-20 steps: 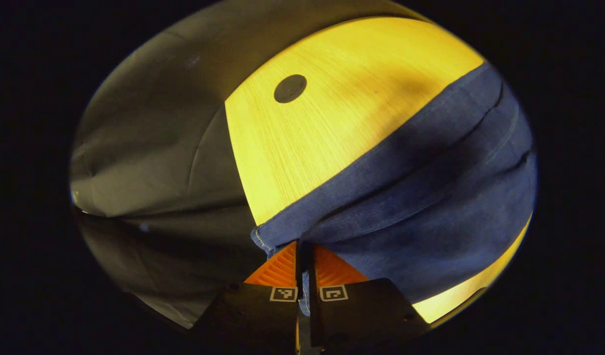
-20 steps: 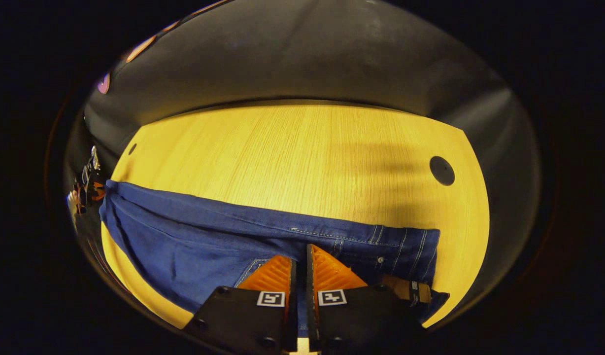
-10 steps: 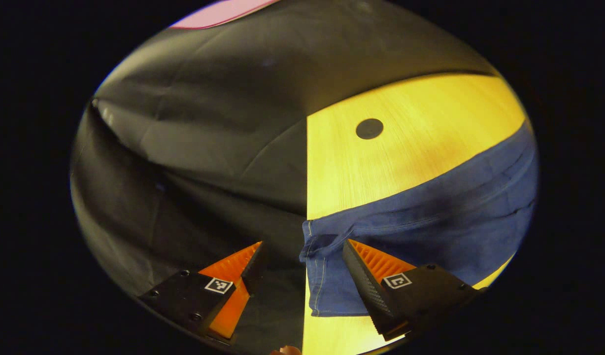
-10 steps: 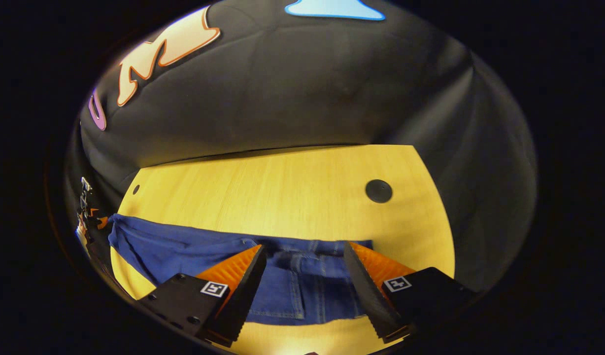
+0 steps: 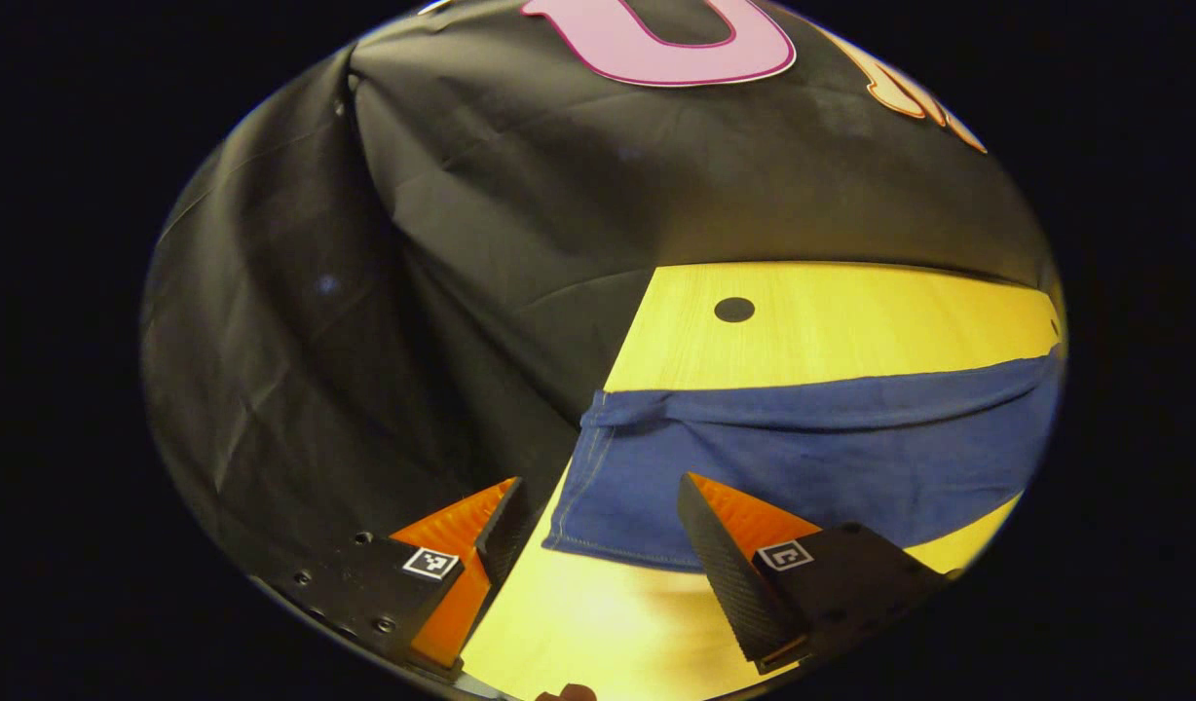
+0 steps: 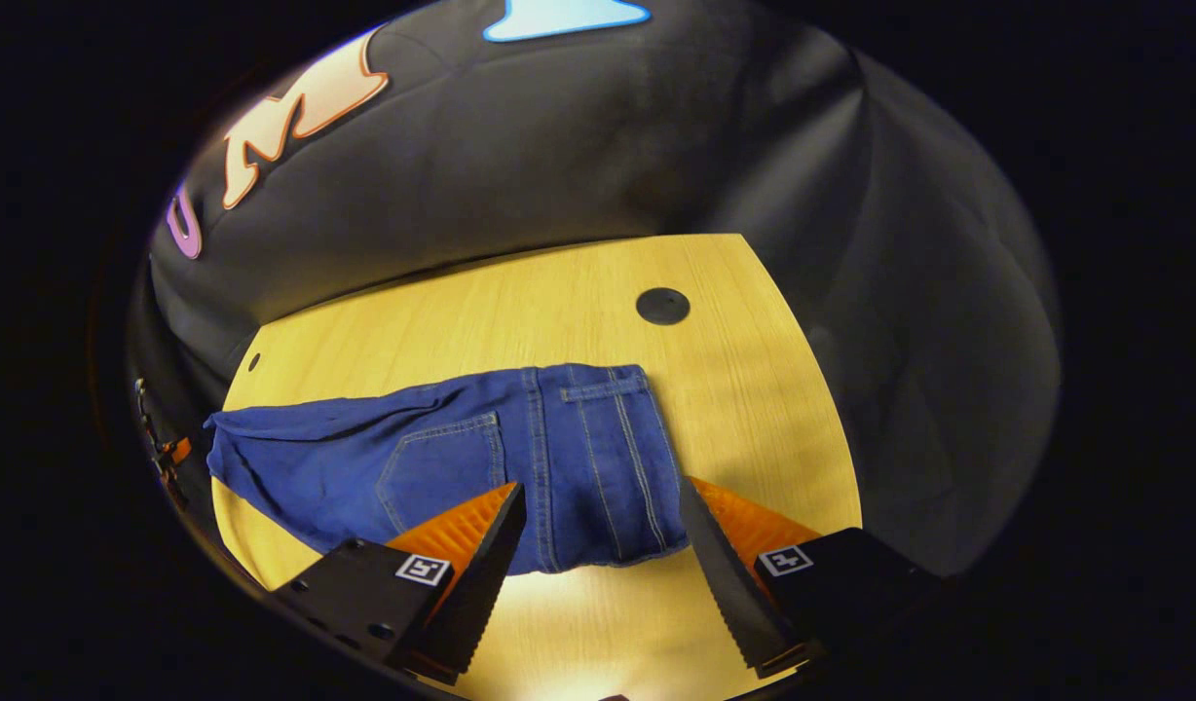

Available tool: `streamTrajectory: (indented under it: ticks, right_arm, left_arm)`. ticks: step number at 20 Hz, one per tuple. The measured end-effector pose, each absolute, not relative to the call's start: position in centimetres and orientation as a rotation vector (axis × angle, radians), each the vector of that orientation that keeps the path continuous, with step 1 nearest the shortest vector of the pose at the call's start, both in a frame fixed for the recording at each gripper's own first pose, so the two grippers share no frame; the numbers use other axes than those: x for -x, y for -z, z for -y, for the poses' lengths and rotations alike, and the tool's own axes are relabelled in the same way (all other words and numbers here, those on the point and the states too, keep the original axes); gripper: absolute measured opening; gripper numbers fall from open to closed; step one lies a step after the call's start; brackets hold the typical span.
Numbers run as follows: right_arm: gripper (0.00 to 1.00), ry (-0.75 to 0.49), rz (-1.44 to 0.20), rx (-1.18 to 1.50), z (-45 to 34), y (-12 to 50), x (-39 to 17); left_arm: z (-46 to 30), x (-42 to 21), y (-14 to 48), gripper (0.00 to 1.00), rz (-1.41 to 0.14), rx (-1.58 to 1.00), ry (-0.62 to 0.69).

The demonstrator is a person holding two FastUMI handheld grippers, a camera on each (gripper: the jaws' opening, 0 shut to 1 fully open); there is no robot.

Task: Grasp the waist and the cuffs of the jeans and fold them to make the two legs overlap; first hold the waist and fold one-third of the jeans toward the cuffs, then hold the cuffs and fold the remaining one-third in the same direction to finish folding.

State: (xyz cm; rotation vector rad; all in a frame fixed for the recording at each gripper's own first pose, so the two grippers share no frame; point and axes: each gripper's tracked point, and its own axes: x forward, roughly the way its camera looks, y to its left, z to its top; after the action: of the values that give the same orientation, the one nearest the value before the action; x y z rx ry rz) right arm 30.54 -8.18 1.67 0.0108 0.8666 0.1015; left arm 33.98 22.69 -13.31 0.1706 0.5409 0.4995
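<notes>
Jeans (image 6: 520, 458) flat on the table (image 6: 481, 312), stretched crosswise – waist end toward the right in the right gripper view, legs running off to the left, with the round table hole (image 6: 662, 306) behind the waist. In the left gripper view, cuff end (image 5: 598, 487) near the table's left edge, a second hole (image 5: 733, 310) behind it, cloth wall beyond. Right gripper (image 6: 598, 545) before the waist hem, left gripper (image 5: 598, 545) before the cuffs – both apart from the jeans, fingers spread wide.
</notes>
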Motion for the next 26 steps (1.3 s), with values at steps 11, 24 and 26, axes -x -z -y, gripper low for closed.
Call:
streamTrajectory:
  ticks: [11,24,26]
  right_arm:
    - [0.99,-0.125,-0.974,-0.112,10.9,4.4,-29.9]
    - [0.29,-0.203,-0.978,-0.124,8.6,5.7,-30.0]
    - [0.22,-0.192,-0.968,-0.190,8.6,5.3,-30.0]
  left_arm:
    - [-22.1,-35.1,12.0,0.95,-0.451,-0.058,-0.487]
    - [-22.1,-35.5,12.0,0.96,-0.426,0.015,-0.523]
    - [-22.1,-35.5,12.2,0.96,-0.434,0.005,-0.522]
